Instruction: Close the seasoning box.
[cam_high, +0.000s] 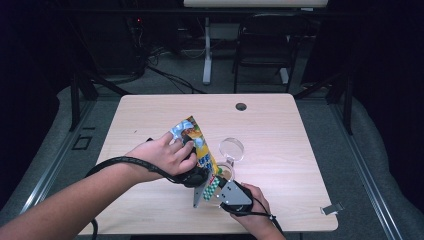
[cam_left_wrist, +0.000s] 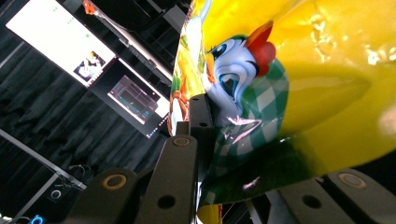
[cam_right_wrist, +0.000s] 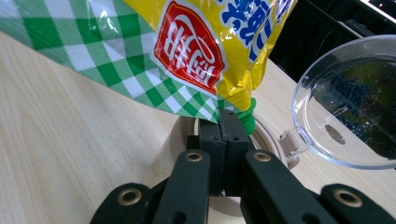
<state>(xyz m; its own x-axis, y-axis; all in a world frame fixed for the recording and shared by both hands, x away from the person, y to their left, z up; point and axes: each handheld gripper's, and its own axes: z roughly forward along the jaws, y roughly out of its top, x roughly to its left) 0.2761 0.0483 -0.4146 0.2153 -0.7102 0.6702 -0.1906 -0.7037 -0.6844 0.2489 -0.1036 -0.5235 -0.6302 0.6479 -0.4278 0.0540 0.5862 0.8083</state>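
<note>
A yellow snack bag (cam_high: 196, 142) with a green-checked bottom hangs tilted over the table's front middle. My left gripper (cam_high: 196, 175) is shut on the bag's side; in the left gripper view the bag (cam_left_wrist: 303, 84) is squeezed between the jaws of the left gripper (cam_left_wrist: 219, 121). From the near side, my right gripper (cam_high: 216, 181) pinches the bag's lower corner. In the right gripper view its jaws are shut at the right gripper (cam_right_wrist: 228, 122) tips on the bag's (cam_right_wrist: 187, 46) green edge. Right under that corner stands a small round container (cam_right_wrist: 180, 135) with its clear hinged lid (cam_right_wrist: 350, 102) swung open.
The wooden table (cam_high: 280, 125) has a cable hole (cam_high: 241, 106) near its far edge and a small metal clip (cam_high: 331, 208) at the front right. A black chair (cam_high: 265, 45) stands beyond the table. The clear lid (cam_high: 232, 149) sits just right of the bag.
</note>
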